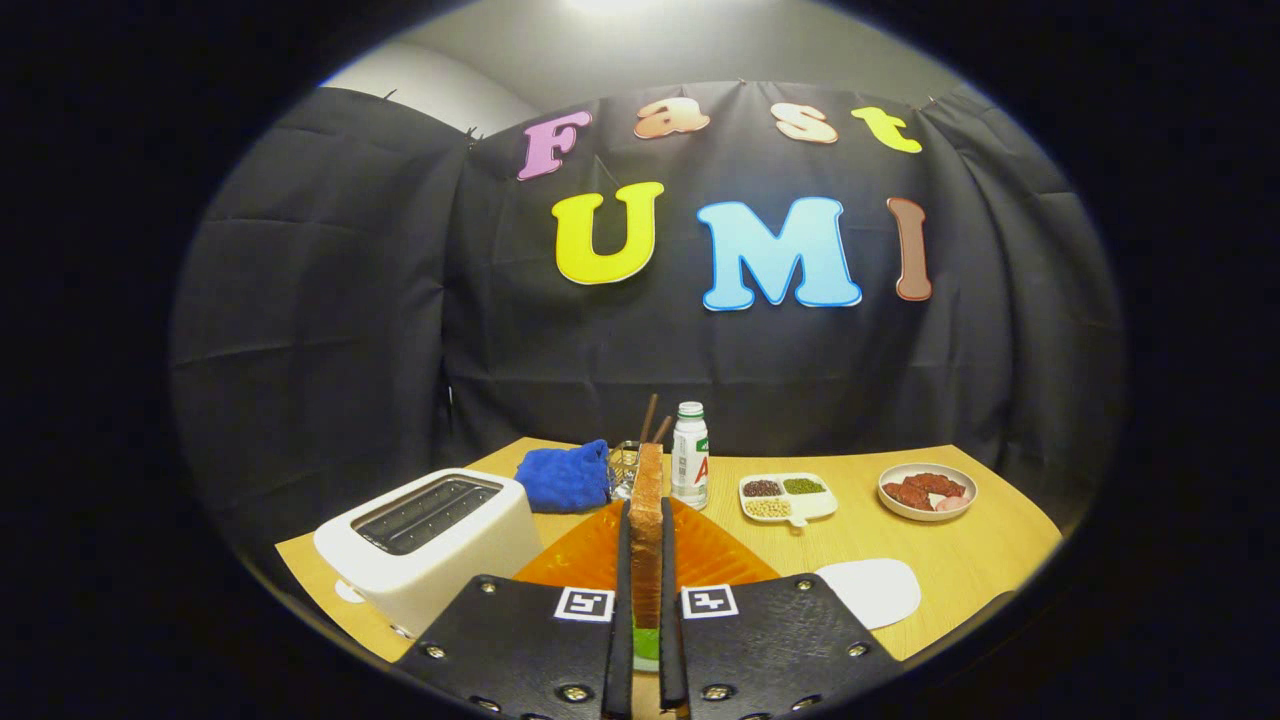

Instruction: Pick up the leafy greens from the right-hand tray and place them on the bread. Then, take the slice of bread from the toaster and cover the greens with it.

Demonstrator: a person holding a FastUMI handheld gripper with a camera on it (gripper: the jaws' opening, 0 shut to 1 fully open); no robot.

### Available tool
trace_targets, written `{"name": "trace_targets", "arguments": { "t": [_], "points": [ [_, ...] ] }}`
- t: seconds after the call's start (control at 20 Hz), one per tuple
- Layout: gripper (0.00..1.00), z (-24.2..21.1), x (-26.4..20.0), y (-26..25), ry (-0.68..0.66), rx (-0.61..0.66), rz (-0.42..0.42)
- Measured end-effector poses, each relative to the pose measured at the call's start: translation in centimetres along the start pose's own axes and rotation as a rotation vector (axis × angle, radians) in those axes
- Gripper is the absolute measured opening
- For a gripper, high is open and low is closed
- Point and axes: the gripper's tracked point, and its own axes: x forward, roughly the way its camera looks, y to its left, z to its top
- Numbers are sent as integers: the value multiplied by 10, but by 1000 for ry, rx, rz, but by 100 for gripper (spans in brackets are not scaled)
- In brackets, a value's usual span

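My gripper [646, 610] is shut on a slice of bread [647, 520], which stands upright on edge between the two fingers. The slice hangs above an orange plate [580, 555] just ahead of the fingers. A bit of green [647, 642], the leafy greens, peeks out low between the fingers beneath the slice. The white toaster [430, 540] stands to the left of the fingers, its slots showing no bread.
Beyond the plate stand a blue cloth [565, 477], a small bottle [690, 455] and a holder with sticks [628, 462]. Further right are a white divided dish of beans [787, 497], a bowl of red food [926, 491] and a white tray [872, 590]. The wooden table's edge lies on the right.
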Motion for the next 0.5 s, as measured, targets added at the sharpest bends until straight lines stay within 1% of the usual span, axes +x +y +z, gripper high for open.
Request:
{"name": "trace_targets", "arguments": {
  "t": [0.3,0.4,0.5],
  "points": [
    [11,-21,12,-10,32,14,-8],
    [10,-35,16,-10,39,78,3],
    [10,-44,20,-10,47,95,4]
  ]
}}
